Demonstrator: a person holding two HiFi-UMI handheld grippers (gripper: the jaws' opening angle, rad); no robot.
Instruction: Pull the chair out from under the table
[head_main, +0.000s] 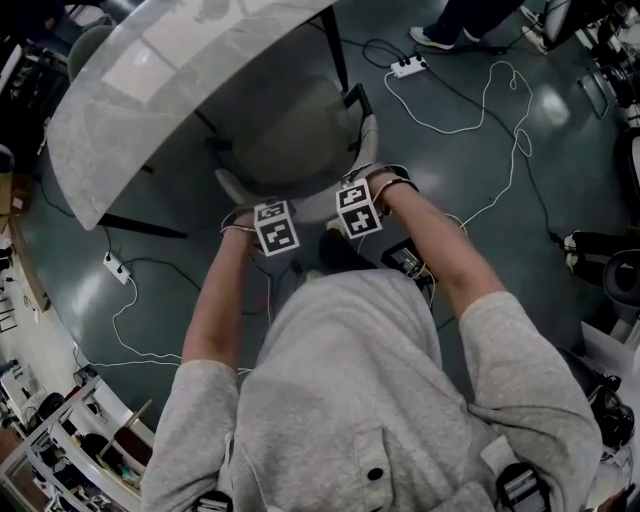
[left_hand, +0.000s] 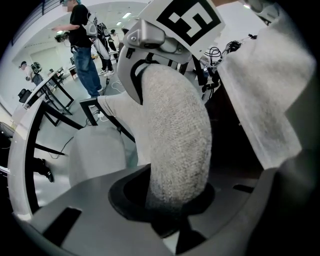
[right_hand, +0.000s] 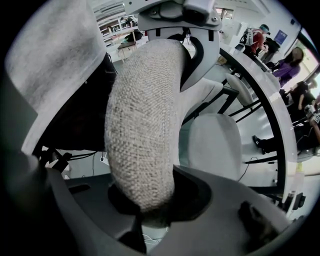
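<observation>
Floor: dark, glossy floor (head_main: 500, 200) all around, and it takes up most of the head view.
Surface: there's the pale curved surface (head_main: 130, 130), far left. Its rounded edge sweeps across the far side of the chair, with dark legs showing beneath it.
Person: a grey sweatshirt (head_main: 350, 400) fills the near part of the head view, and both forearms stretch away toward the chair's back.
Chair: the grey fabric chair (head_main: 290, 125) sits dead centre. Its seat lies partly beneath the surface's near edge, while the curved backrest rim faces the person and is clear of that edge.
Left hand-held gripper: the left hand-held gripper (left_hand: 172, 197) points steeply down and is clamped on the padded backrest rim, left of its middle. The woven fabric fills the gap between the jaws.
Right hand-held gripper: the right hand-held gripper (right_hand: 150, 197) points straight down, just to the right of the other on the same rim. Its jaws are pressed onto the padding too, so that's two grips side by side!
Cable: a white cable (head_main: 470, 120) loops over the floor, far right.
Power strips: one white strip (head_main: 408, 66) lies at the far end of that cable, and a second strip (head_main: 117, 267) lies left, near the surface's leg.
Bystander: a shoe (head_main: 432, 40) shows at the far edge, just beside the first strip.
</observation>
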